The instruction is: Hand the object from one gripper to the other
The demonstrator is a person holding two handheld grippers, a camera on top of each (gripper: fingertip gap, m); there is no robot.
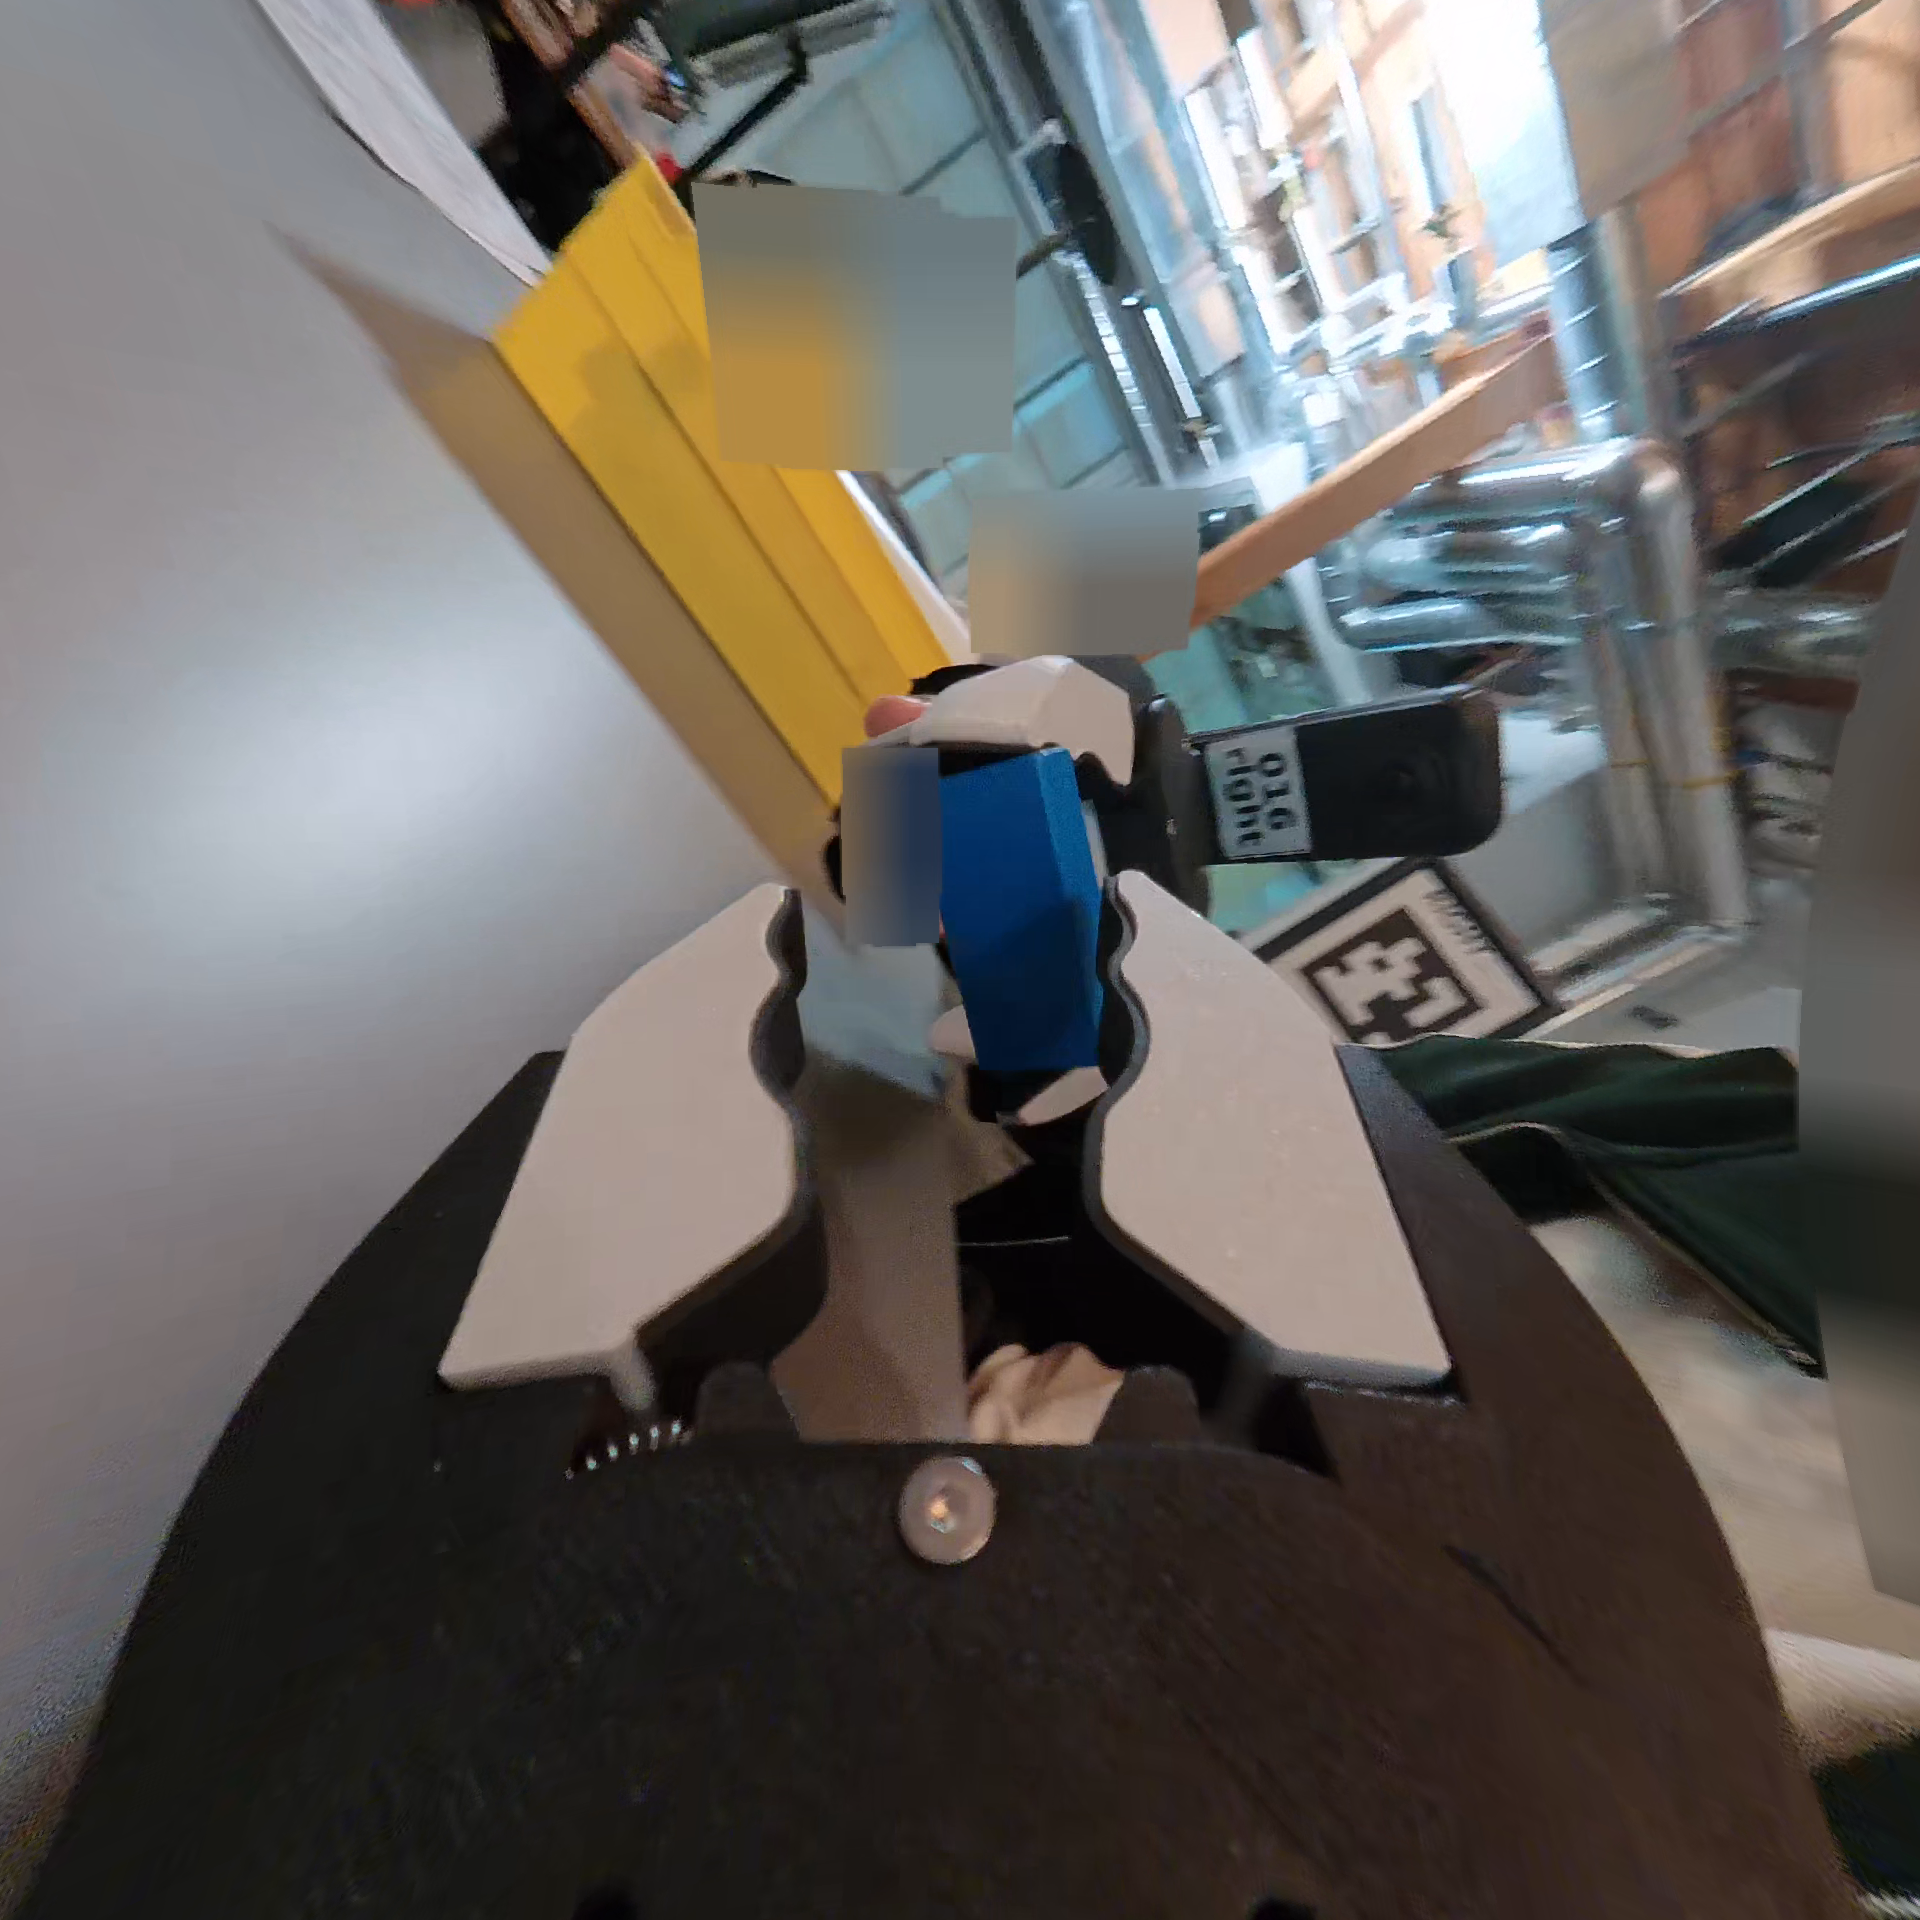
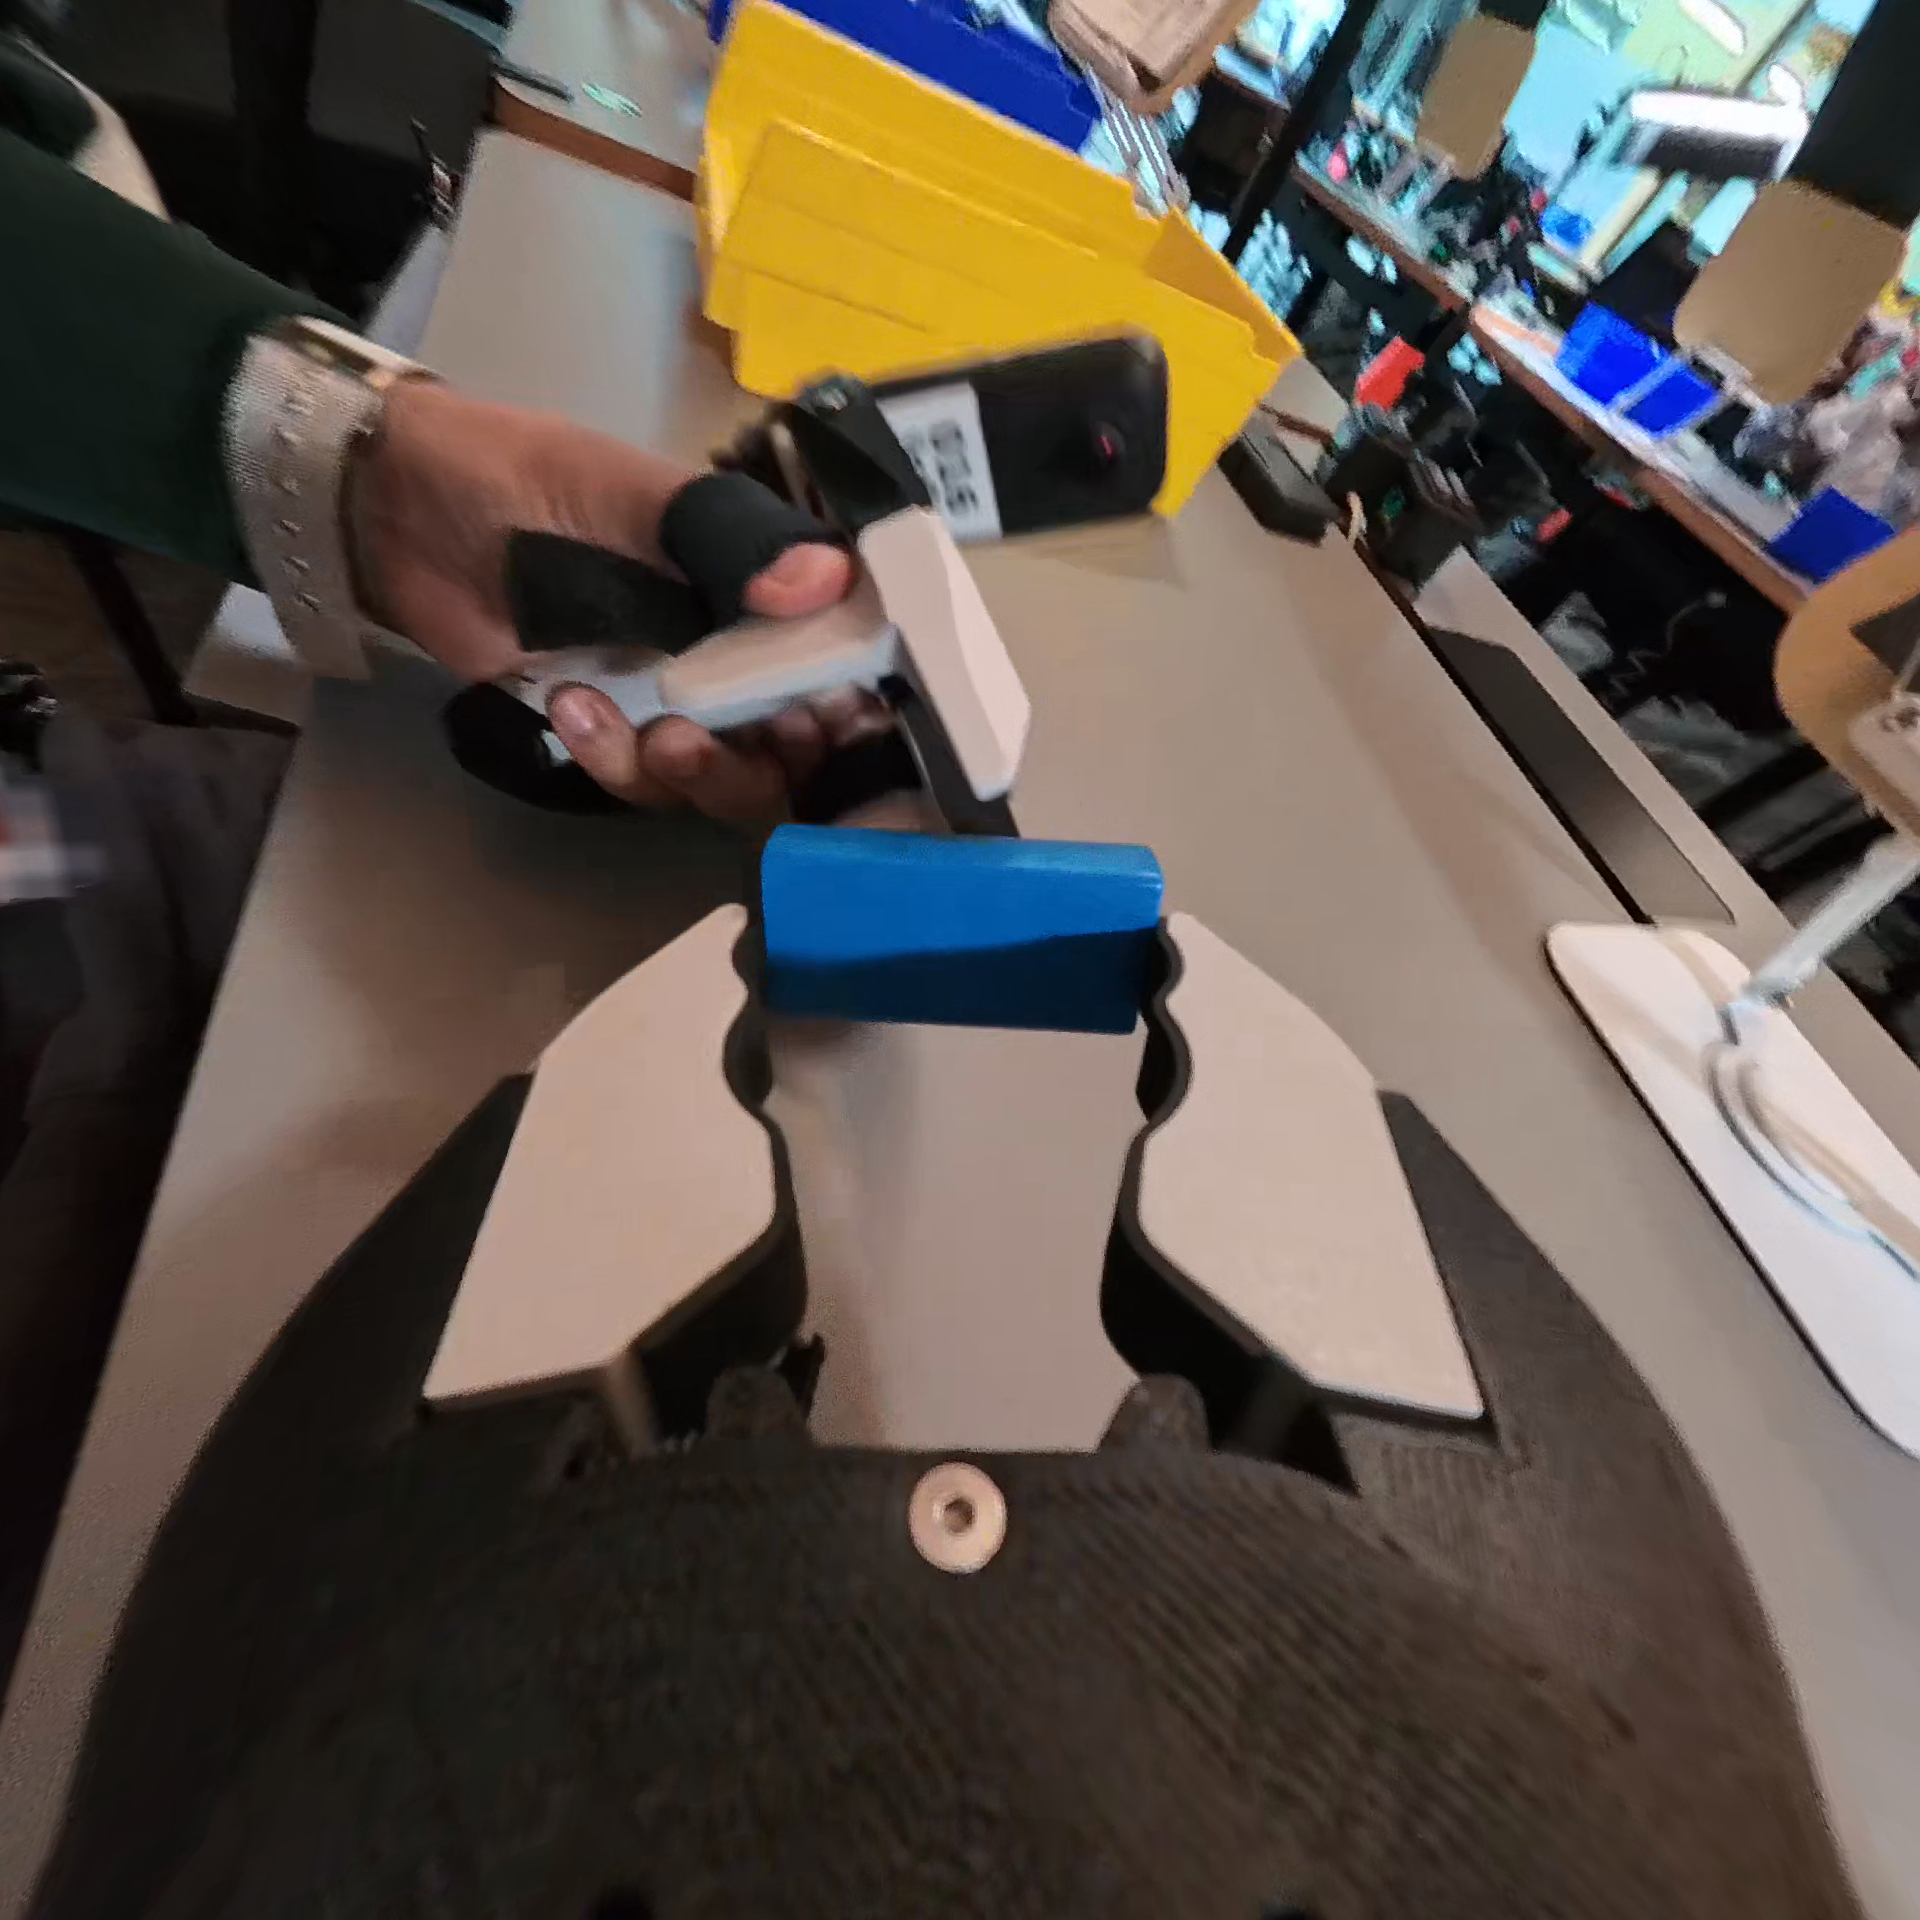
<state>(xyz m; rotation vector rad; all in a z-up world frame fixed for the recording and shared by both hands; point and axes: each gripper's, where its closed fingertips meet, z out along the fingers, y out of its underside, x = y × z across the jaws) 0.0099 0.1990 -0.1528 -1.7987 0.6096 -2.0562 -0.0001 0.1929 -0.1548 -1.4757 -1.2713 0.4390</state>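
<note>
A blue block [image 2: 956, 935] is clamped by its two ends between the fingertips of my right gripper [image 2: 956, 940], held above the grey table [image 2: 1299, 748]. In the left wrist view the same block [image 1: 1023, 925] stands on end, gripped top and bottom by the right gripper's white fingers [image 1: 1008, 707]. My left gripper [image 1: 951, 914] is open, its fingertips on either side of the block's near end; the block lies close to its right finger. In the right wrist view a hand holds the left gripper, whose white finger [image 2: 956, 644] shows just behind the block.
Stacked yellow bins [image 2: 935, 229] stand at the table's far side and also show in the left wrist view [image 1: 665, 436]. A white lamp base [image 2: 1714, 1122] sits at the right. A black-and-white marker tag [image 1: 1403, 977] lies on the table. Cluttered benches stand beyond. The grippers are tip to tip, or close to it.
</note>
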